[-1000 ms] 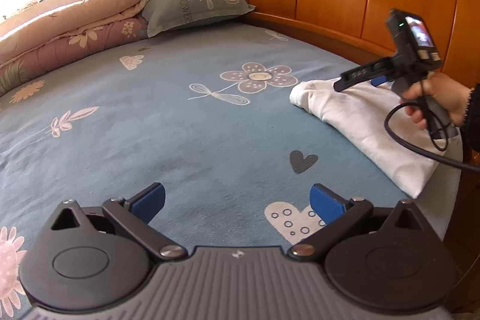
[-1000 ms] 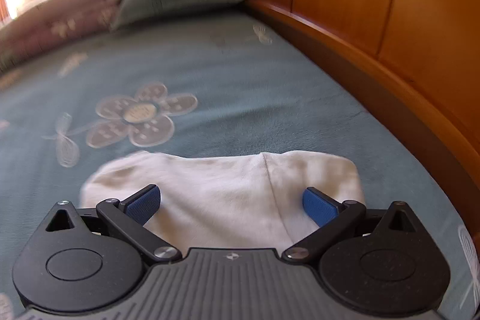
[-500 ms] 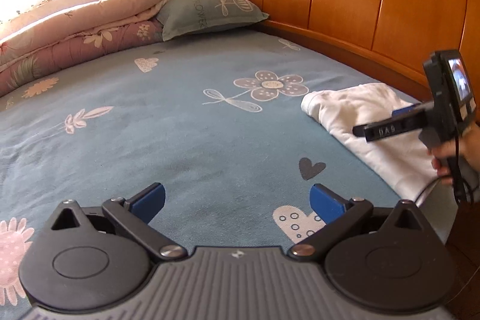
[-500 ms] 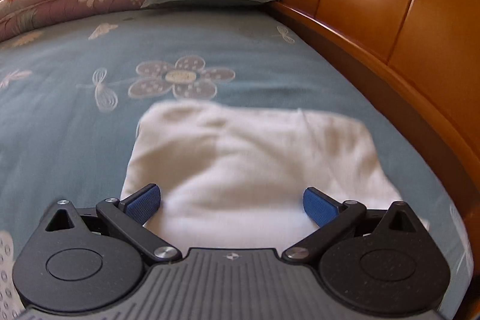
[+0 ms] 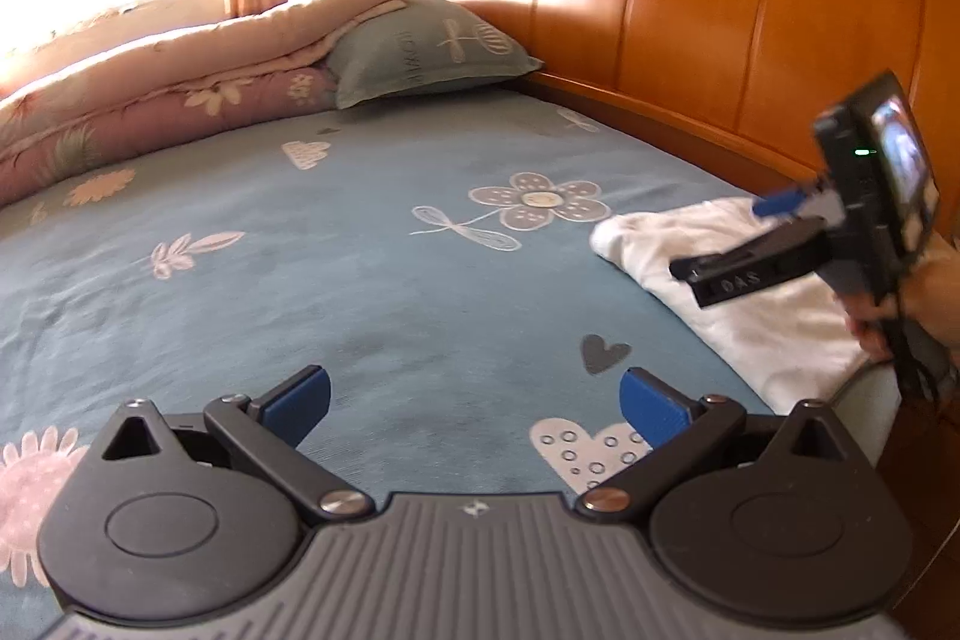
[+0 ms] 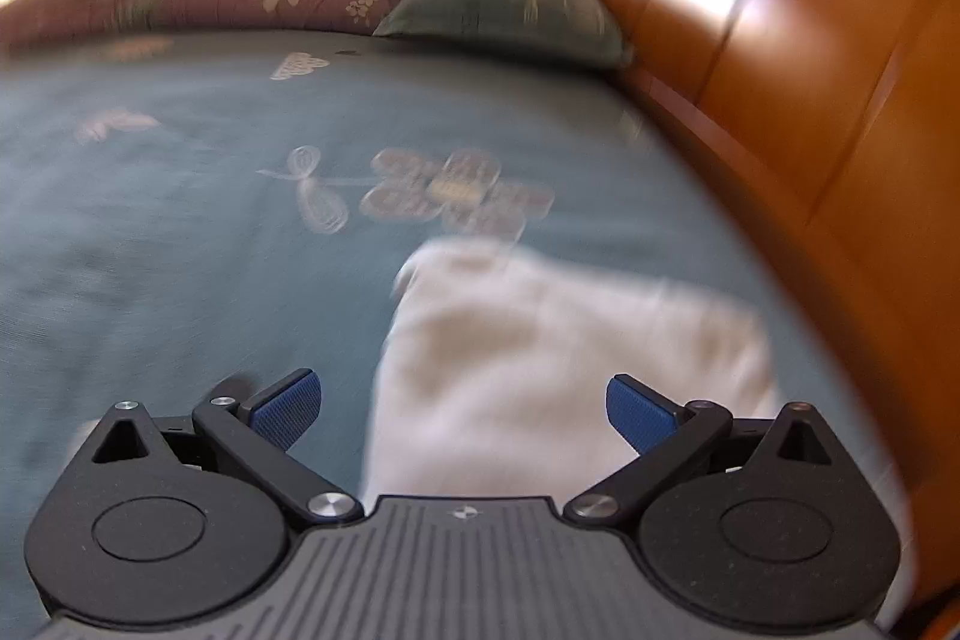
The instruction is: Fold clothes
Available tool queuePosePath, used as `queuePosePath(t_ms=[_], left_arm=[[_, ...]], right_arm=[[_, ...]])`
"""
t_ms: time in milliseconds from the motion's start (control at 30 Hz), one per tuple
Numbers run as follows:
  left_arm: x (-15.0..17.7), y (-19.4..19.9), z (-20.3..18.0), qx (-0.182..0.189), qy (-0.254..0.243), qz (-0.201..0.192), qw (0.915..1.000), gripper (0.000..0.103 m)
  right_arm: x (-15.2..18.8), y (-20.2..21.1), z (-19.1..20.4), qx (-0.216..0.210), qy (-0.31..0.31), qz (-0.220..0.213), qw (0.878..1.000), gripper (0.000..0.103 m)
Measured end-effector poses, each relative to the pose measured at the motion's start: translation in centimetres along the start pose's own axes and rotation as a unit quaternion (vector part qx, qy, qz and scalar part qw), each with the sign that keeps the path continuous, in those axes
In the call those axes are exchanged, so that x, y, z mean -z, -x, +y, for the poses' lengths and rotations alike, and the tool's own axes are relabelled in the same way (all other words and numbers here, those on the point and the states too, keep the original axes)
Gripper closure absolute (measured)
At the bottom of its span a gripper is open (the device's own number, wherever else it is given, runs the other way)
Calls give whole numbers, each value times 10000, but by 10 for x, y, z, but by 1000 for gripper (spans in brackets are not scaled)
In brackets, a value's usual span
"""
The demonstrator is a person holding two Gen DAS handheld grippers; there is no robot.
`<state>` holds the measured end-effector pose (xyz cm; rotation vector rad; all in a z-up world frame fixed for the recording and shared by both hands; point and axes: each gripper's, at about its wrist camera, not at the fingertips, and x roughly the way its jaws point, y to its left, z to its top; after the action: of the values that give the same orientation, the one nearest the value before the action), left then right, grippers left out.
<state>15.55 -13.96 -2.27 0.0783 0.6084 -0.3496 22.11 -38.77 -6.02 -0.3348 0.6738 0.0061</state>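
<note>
Left gripper (image 5: 474,400): sitting at the bottom of the left wrist view, its jaws spread wide and gripping nothing; only the blue sheet is showing between the blue pads (image 5: 300,398).
Right gripper (image 6: 462,406): filling the bottom of the right wrist view, jaws spread wide and empty; in the left wrist view it is showing at the right edge, held by a hand (image 5: 900,301) over the white cloth.
White cloth (image 6: 570,358): lying folded and flat on the bed; in the right wrist view it is sitting lower centre to lower right, running between the right gripper's pads, closer to the right pad (image 6: 639,412) than the left one. That view is blurred, so whether the pads are touching the cloth cannot be told.
White cloth from the left: lying at the right of the left wrist view, well apart from the left gripper, with bare sheet and a dark heart print (image 5: 605,352) in between.
Bed sheet (image 5: 336,268): blue with flower and heart prints, covering most of both views.
Headboard (image 5: 708,16): orange wood, taking up the upper right, with the white cloth lying near its base.
Pillow (image 5: 420,46): grey-green, resting at upper centre against the headboard.
Quilt (image 5: 180,82): folded, pink and cream, lying at upper left beside the pillow.
</note>
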Motion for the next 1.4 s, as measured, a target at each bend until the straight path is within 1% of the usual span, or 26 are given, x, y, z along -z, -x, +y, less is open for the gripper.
queuePosePath(t_ms=[67,133,167,200,267,300,333,367,400,467,567,600,700,767,833,933,1000,1033,1067,1167,1267,1300,1367,1400], left_arm=[[1,-3,7,-69,112,21,9999,1],[2,-8,13,-96,201,74,9997,1],[3,-10,17,-100,262,95,9996,1],[5,-12,19,-81,309,115,9994,1],[8,-16,24,-42,387,144,9991,1],[10,-17,26,-16,411,147,9990,1],[12,-19,27,13,430,148,9990,1],[13,-21,28,45,452,143,9989,1],[15,-22,29,82,476,127,9988,1],[18,-25,32,136,517,111,9985,1],[20,-27,35,167,526,134,9984,1],[21,-28,37,163,532,132,9984,1],[24,-28,43,136,598,127,9980,1],[26,-27,48,106,704,134,9974,1],[27,-27,53,99,810,145,9966,1],[29,-25,57,114,908,147,9957,1],[30,-25,57,119,922,164,9955,1],[30,-25,57,127,918,173,9955,1],[29,-25,57,138,898,177,9957,1],[28,-24,56,132,806,180,9965,1],[26,-25,53,128,775,196,9967,1],[25,-24,51,158,774,201,9967,1],[24,-23,48,217,773,211,9966,1],[23,-23,46,244,765,214,9965,1]], right_arm=[[-19,-19,14,138,451,131,9988,0],[-39,-49,28,217,856,528,9947,0],[-47,-65,35,329,1098,774,9904,0],[-54,-81,44,507,1379,1033,9837,0],[-63,-109,57,832,1952,1590,9642,0],[-68,-120,60,925,2190,1840,9537,0],[-73,-128,62,947,2337,2029,9462,0],[-79,-132,63,988,2372,2084,9437,0],[-86,-134,62,1164,2353,2008,9438,0],[-100,-135,57,1408,2107,1779,9508,0],[-113,-128,47,1387,1679,1587,9630,0],[-115,-125,44,1290,1560,1556,9668,0],[-117,-109,32,694,1001,1555,9803,0],[-113,-96,24,449,652,1547,9848,0],[-106,-88,17,487,398,1532,9862,0],[-91,-85,8,845,1,1500,9851,0],[-78,-91,1,1000,-360,1602,9814,0],[-72,-101,-1,902,-482,1749,9793,0],[-67,-106,-1,777,-541,1795,9792,0],[-62,-102,-4,487,-705,1634,9828,0],[-61,-75,-24,225,-1200,1326,9836,0],[-58,-68,-28,233,-1280,1276,9833,0],[-46,-62,-31,381,-1256,1307,9827,0],[-38,-66,-30,317,-1215,1384,9824,0]])
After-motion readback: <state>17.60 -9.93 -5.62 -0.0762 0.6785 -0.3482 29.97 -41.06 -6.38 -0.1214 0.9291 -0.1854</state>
